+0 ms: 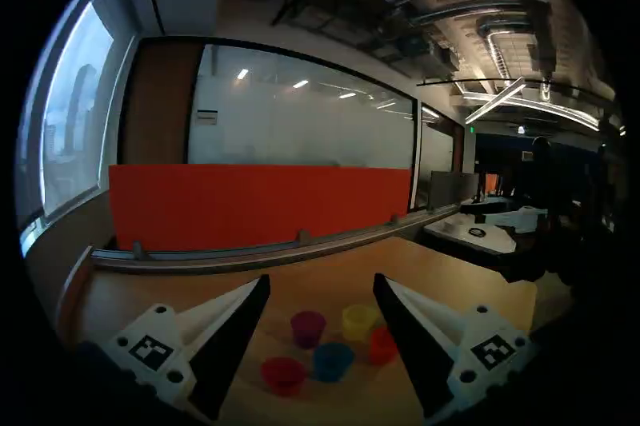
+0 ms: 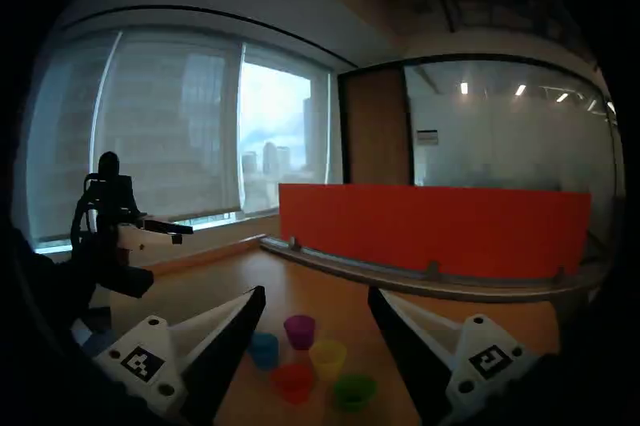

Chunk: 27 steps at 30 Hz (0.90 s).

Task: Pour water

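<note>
- five small cups stand in a loose cluster on the wood table (image 1: 464, 274), all upright and mouth up.
- in the left gripper view: a purple cup (image 1: 308, 328) and a yellow cup (image 1: 358, 320) at the back, a red cup (image 1: 282, 374) and a blue cup (image 1: 332, 360) in front, and an orange cup (image 1: 382, 344) partly hidden behind one finger.
- in the right gripper view a green cup (image 2: 354, 392) sits nearest, just beside the yellow one.
- the light is dim and the cups are small, so whether any of them holds water cannot be told.
- left gripper (image 1: 320, 278): fingers spread wide with nothing between them, held above the table and aimed at the cluster, well apart from it.
- right gripper (image 2: 316, 291): fingers also spread wide and gripping nothing, aimed at the cups from another side and apart from them.
- in the right gripper view the left gripper sits farther off at the left, held level in a dark-sleeved hand (image 2: 100, 254).
- an orange screen (image 1: 256, 202) runs along the table's far edge.
</note>
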Motion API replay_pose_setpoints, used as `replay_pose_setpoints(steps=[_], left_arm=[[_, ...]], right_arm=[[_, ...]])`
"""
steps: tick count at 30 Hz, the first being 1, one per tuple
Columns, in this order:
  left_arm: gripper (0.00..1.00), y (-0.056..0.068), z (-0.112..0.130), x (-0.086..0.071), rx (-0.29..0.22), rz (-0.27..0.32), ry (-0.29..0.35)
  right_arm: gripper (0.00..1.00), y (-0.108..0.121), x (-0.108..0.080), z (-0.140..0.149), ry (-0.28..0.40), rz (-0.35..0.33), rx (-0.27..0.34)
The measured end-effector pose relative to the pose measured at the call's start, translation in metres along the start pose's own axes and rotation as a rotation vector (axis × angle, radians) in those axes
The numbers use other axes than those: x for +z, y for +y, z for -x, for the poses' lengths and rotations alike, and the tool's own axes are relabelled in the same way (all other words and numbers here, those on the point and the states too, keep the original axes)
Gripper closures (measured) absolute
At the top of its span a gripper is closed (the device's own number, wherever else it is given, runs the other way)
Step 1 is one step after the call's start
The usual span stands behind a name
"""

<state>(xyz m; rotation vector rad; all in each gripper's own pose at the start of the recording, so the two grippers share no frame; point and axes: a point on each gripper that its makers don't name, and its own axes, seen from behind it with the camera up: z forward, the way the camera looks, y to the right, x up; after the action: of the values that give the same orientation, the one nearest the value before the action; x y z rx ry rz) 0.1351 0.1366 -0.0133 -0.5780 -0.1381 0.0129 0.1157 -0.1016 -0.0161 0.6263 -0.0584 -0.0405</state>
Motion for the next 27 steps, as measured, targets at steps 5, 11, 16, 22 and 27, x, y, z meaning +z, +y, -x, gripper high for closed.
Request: replay_pose_setpoints(steps=[5,11,16,22,27], left_arm=[[0.04,0.009,0.014,0.003,0.005,0.036,-0.039],[0.04,0.017,0.032,0.006,0.024,0.077,-0.104],[0.04,0.019,0.05,0.009,0.036,0.102,-0.167],[0.04,0.018,0.075,0.013,0.057,0.111,-0.243],[0.04,0.022,0.1,0.017,0.076,0.127,-0.301]], right_arm=[[0.01,0.001,0.001,0.014,-0.058,0.002,-0.037],[0.01,0.0,0.0,0.037,-0.152,-0.016,-0.045],[0.01,0.003,-0.001,0.052,-0.217,-0.018,-0.053],[0.01,0.009,-0.003,0.07,-0.279,-0.004,-0.091],[0.01,0.012,-0.002,0.08,-0.301,-0.004,-0.097]])
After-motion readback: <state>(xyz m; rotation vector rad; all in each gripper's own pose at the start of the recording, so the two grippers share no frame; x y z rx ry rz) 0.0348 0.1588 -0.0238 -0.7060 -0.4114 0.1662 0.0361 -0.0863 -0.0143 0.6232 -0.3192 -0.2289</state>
